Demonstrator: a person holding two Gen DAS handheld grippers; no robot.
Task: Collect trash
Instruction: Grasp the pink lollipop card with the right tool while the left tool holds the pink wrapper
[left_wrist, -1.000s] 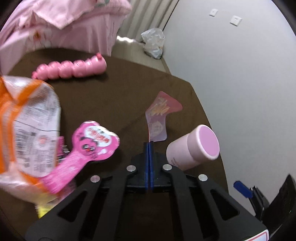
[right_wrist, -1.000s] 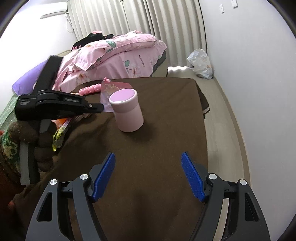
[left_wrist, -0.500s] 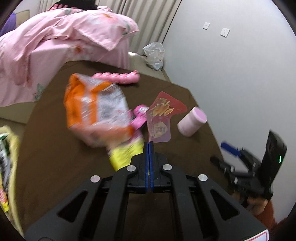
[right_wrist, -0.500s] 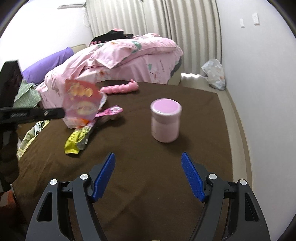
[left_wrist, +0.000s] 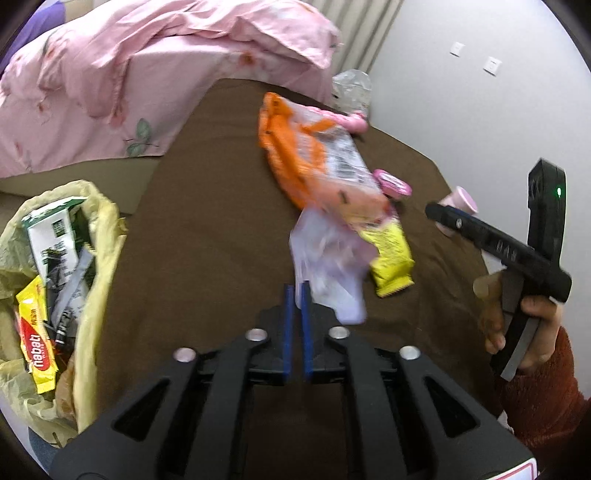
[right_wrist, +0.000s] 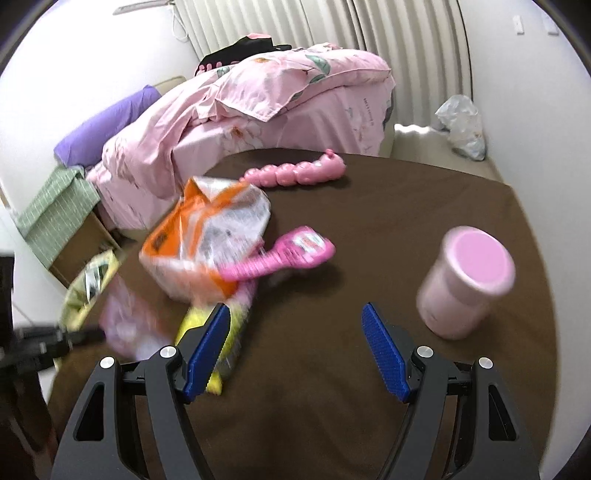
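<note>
Thin pale-pink foil wrapper (left_wrist: 328, 266) being let go as the left tongs (left_wrist: 296, 295) open.
It is judged light, limp and slippery, best pinched at 1 flat edge; the right tongs (right_wrist: 295, 332) are seen wide apart, empty.

— How's my feed looking?
— Bright, even daylight from the far curtains (right_wrist: 388, 55); soft shadows on the brown tabletop (right_wrist: 369, 206). I see motion blur on the orange packet (right_wrist: 207, 240) and pale wrapper (left_wrist: 328, 266).
— Edges?
— Fisheye bends the walls; corners go black.
</note>
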